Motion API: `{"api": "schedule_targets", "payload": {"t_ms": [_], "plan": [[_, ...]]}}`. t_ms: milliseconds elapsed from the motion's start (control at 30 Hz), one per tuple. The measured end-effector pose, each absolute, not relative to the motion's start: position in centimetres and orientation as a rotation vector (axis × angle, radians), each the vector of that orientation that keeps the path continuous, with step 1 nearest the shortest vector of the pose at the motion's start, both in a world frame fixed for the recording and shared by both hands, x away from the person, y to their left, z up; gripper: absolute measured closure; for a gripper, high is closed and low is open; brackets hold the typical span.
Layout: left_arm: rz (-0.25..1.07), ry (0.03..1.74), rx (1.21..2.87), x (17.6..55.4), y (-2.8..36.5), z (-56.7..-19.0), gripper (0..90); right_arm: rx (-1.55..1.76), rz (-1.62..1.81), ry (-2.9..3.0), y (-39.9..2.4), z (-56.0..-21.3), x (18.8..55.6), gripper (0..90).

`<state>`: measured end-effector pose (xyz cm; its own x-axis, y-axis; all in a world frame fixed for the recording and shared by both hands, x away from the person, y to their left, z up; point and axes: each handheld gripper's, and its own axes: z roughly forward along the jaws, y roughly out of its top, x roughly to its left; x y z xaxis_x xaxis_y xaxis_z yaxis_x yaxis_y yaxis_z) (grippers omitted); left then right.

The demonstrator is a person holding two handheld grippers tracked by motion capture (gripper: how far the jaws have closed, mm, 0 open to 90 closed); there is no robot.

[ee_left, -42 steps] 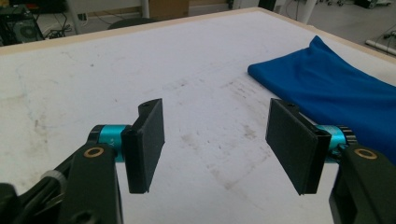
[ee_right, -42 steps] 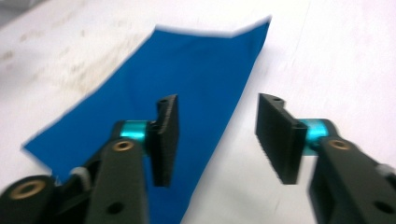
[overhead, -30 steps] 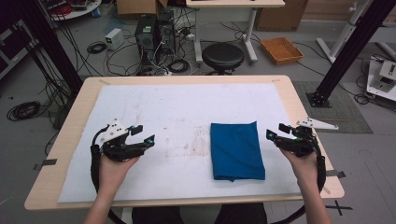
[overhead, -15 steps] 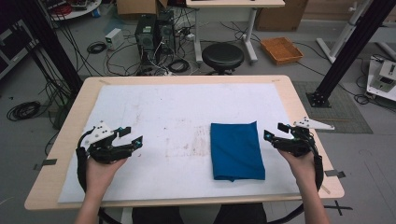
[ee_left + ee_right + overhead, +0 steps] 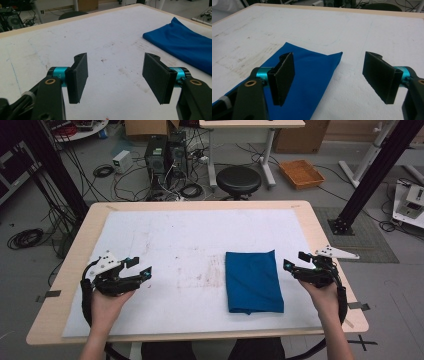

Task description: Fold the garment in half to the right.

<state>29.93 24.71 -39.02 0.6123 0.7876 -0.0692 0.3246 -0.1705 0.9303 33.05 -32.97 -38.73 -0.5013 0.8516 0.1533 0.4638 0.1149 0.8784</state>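
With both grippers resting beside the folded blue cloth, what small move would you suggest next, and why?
Probably bring the right gripper in to the near right edge of the blue cloth and lower it there. Its jaws have just been opening and stand wide with nothing between them. The cloth lies folded flat on the white mat, closer to this gripper; the left gripper is open, farther off.

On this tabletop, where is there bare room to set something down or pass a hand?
The white table cover lies bare between the left gripper and the folded blue cloth, and across the whole far half. The tightest spot is the narrow strip between the cloth and the right gripper, whose jaws stand open.
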Motion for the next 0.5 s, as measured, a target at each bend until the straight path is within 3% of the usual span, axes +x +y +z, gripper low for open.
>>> {"api": "schedule_targets", "payload": {"t_ms": [500], "plan": [[0.539, 0.912, 1.755, 29.80, 25.15, -38.89, 37.3, 1.292, 1.345, 2.016, -33.11, -38.96, 33.16, 25.6]]}}
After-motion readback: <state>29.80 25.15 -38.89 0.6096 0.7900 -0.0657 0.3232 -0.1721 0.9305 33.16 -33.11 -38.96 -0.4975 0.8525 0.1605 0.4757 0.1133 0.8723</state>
